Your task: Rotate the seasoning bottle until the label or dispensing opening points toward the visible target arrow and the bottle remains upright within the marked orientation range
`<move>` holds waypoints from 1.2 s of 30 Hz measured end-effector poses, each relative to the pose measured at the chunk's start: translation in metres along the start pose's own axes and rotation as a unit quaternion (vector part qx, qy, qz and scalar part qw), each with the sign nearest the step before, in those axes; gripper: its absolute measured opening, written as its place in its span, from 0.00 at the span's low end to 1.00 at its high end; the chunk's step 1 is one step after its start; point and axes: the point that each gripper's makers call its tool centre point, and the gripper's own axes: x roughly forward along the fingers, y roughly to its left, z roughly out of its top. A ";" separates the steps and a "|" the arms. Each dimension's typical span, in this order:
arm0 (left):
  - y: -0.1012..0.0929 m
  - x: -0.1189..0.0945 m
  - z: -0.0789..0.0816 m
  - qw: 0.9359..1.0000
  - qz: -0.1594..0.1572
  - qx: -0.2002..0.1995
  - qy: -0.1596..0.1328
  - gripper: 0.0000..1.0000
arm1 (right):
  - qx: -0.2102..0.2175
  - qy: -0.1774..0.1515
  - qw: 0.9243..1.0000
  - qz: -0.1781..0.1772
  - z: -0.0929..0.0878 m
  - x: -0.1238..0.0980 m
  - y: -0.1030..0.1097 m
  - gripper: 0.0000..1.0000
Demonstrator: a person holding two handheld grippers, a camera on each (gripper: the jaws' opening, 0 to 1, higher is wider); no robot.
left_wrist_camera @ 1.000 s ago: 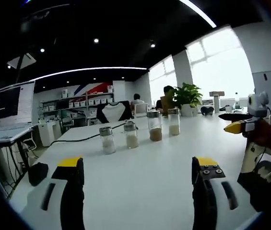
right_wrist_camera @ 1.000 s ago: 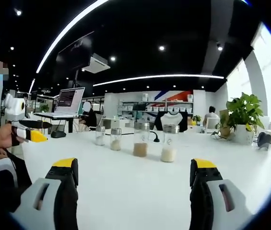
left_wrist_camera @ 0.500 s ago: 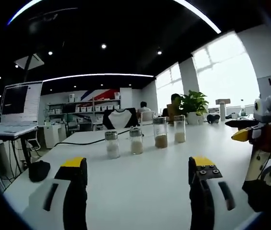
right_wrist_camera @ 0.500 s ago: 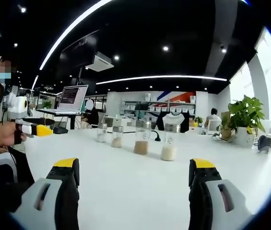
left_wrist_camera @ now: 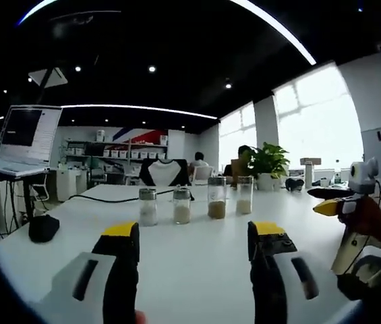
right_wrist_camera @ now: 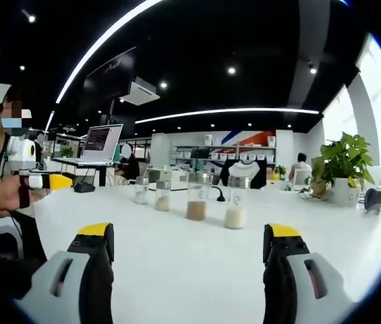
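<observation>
left gripper (left_wrist_camera: 193, 236) agape; right gripper (right_wrist_camera: 187, 239) agape, empty

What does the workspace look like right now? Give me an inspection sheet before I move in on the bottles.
Surface: white table, bare in front of both grippers; no target arrow or orientation marks can be made out.
Job's things: four seasoning bottles in a row, all upright, none held; the two nearest the plant are taller.
Clutter: dark object near the table's edge.
Grippers: left gripper open, short of the row; right gripper open, also short of it.
Cables: black cable runs over the table behind the bottles.
Surroundings: laptop on a stand, potted plant, shelving on the far wall, seated people at the far end.
</observation>
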 end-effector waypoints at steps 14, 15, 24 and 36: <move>0.007 -0.004 0.005 1.000 0.001 -0.009 -0.007 0.60 | 0.000 -0.002 1.000 0.011 -0.001 0.004 0.004 0.93; 0.005 -0.002 0.004 1.000 -0.006 -0.008 -0.005 0.65 | 0.000 -0.001 1.000 0.011 -0.001 0.004 0.003 0.93; 0.005 0.026 -0.017 0.998 -0.033 -0.006 0.051 0.98 | -0.008 0.001 1.000 0.010 0.002 0.001 0.002 0.93; 0.023 0.063 -0.014 0.997 -0.038 0.023 0.055 1.00 | -0.011 0.013 1.000 0.009 -0.005 0.001 -0.003 0.94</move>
